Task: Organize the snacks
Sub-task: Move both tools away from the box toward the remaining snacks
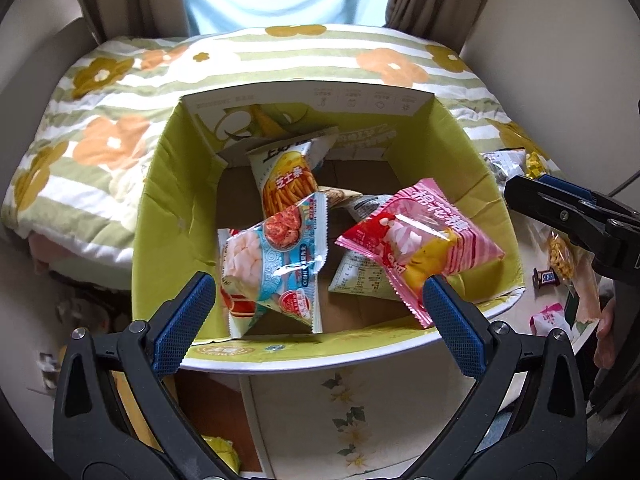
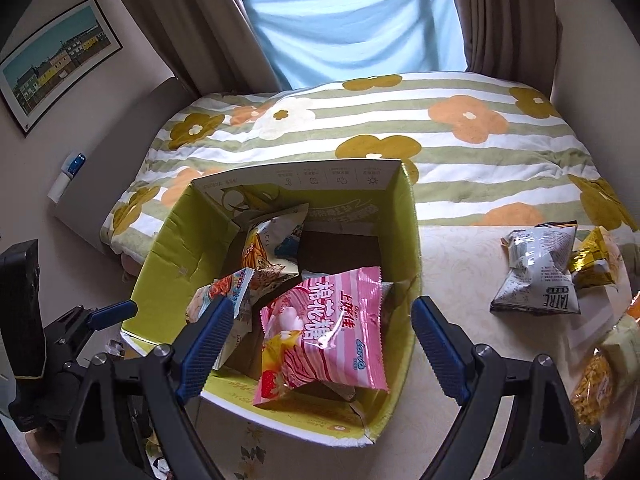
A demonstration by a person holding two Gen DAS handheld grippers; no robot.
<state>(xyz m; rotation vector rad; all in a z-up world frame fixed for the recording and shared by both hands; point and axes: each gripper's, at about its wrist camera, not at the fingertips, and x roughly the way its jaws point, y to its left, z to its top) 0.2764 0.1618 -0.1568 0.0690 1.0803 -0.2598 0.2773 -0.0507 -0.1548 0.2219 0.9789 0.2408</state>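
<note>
A green cardboard box stands open on the table and holds several snack bags. A pink marshmallow bag lies on top at the right. A blue and white bag lies at the left, and a yellow cheese stick bag leans at the back. My left gripper is open and empty above the box's near edge. My right gripper is open and empty above the box, and it shows at the right in the left wrist view.
Loose snacks lie on the table right of the box: a silver bag, a gold packet, a clear bag of yellow snacks, and small pink and dark packets. A bed with a flowered quilt stands behind.
</note>
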